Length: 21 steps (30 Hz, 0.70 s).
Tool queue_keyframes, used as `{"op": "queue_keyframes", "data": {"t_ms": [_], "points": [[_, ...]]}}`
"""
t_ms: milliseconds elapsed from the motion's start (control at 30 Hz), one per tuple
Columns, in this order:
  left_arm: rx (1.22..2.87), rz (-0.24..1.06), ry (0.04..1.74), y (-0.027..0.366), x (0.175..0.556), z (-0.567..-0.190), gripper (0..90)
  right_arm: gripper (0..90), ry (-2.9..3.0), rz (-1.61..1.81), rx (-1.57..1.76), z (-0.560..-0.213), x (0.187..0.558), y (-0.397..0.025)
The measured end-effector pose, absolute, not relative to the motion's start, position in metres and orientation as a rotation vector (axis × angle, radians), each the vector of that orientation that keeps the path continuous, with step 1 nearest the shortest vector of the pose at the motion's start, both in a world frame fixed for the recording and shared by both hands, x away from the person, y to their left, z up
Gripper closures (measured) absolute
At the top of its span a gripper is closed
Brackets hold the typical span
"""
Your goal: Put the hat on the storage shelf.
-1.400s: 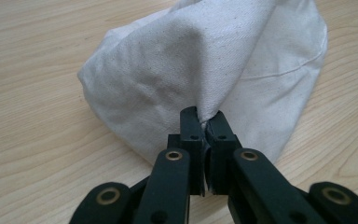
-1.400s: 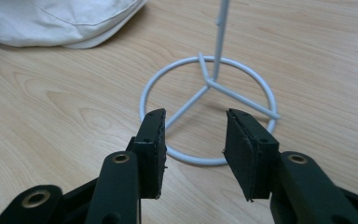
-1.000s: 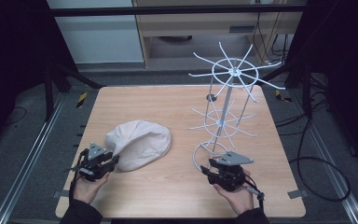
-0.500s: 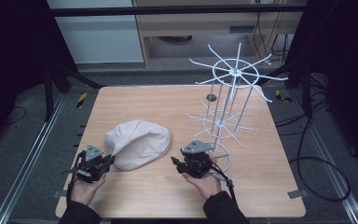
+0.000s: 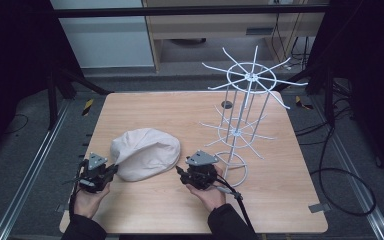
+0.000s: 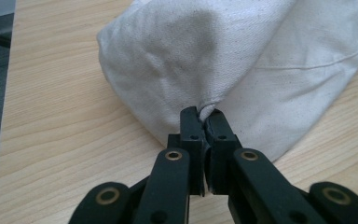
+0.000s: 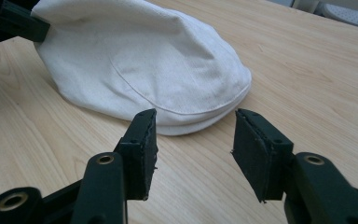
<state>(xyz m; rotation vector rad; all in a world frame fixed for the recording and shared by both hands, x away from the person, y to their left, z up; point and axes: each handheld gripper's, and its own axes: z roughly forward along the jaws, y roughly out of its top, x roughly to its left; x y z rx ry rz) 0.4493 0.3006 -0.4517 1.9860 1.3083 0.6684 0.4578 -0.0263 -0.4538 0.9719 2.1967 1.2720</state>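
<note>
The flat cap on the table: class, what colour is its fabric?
Off-white, plain; the flat cap shows best in the right gripper view.

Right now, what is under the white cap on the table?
The white cap lies on the wooden table, its brim flat on the wood. The left gripper pinches its rear edge; the right gripper is open before the brim. Anything beneath the cap is covered.

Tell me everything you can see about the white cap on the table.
The white cap is a flat cap of off-white woven cloth, with a stitched seam and a short brim at its right end. It lies crown up on the wooden table, left of the wire rack. The left gripper pinches a fold of cloth at its left edge. The right gripper is open before the brim, not touching it.
</note>
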Motion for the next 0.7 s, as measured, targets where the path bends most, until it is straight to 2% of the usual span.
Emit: {"op": "queue_keyframes", "data": {"t_ms": [300, 700], "points": [[1.978, 0.682, 1.331, 0.307, 0.456, -0.453, 88.0, 46.3, 2.165, 1.261, 0.985, -0.466, 0.474, 0.007], [1.987, 0.687, 1.331, 0.307, 0.459, -0.454, 88.3, 41.0, 2.137, 1.199, 1.070, -0.481, 0.511, 0.022]]}}
